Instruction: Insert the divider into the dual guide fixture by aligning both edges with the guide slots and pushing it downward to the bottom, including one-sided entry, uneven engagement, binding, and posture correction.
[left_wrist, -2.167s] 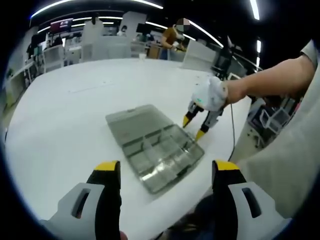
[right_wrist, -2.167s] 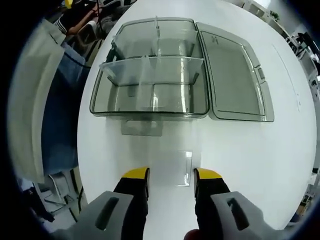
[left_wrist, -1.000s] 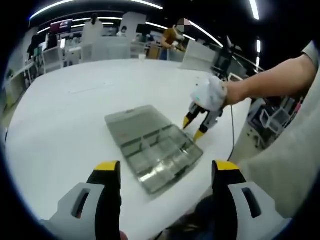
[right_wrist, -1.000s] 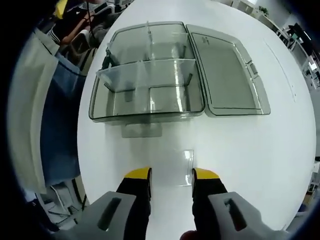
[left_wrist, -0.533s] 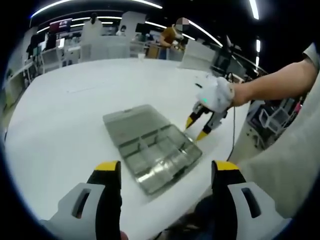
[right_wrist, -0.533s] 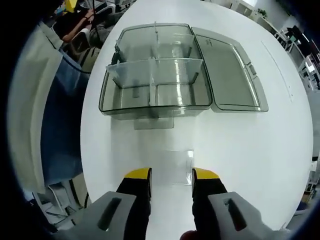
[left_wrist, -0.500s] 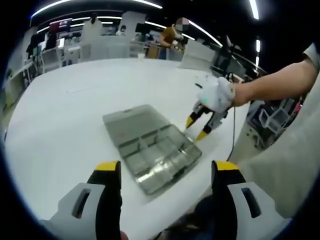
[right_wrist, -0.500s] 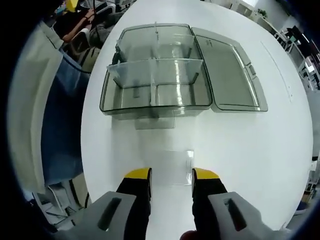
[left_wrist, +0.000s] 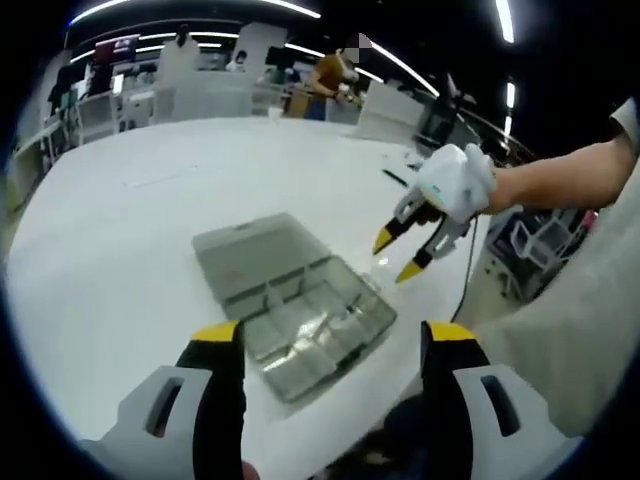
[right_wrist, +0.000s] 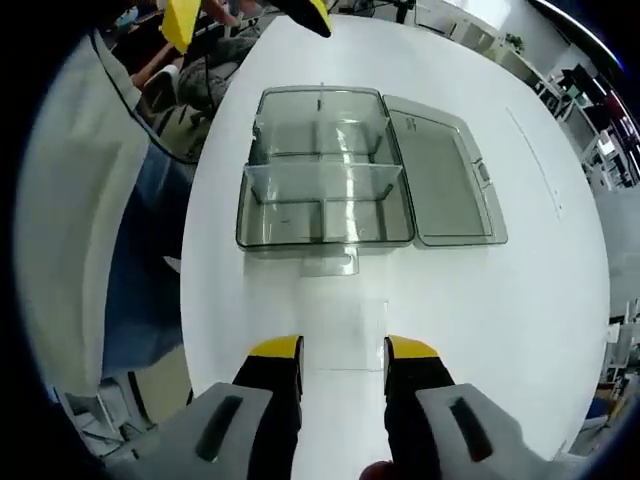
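Note:
A clear organiser box (right_wrist: 262, 215) lies open on the white table, its lid (right_wrist: 440, 180) folded flat to one side. Fixed walls split the tray into compartments. In the right gripper view, my right gripper (right_wrist: 342, 350) is shut on the clear divider (right_wrist: 345, 330), a thin sheet spanning the gap between the yellow tips. It hangs above the table, short of the box's near wall. In the left gripper view, the box (left_wrist: 300, 315) is ahead, and the right gripper (left_wrist: 397, 256) hovers past its far corner. My left gripper (left_wrist: 330, 340) stands open with nothing in it.
The table edge (right_wrist: 190, 300) runs close beside the box, with a person's clothing (right_wrist: 130, 250) just beyond it. An arm (left_wrist: 560, 180) reaches in from the right. A cable (left_wrist: 470, 275) hangs off the table's edge. Desks and chairs (left_wrist: 180, 90) stand far behind.
The right gripper has risen from the table with the divider, so the box looks smaller in its view. The left gripper's view has shifted slightly; its jaws stay open.

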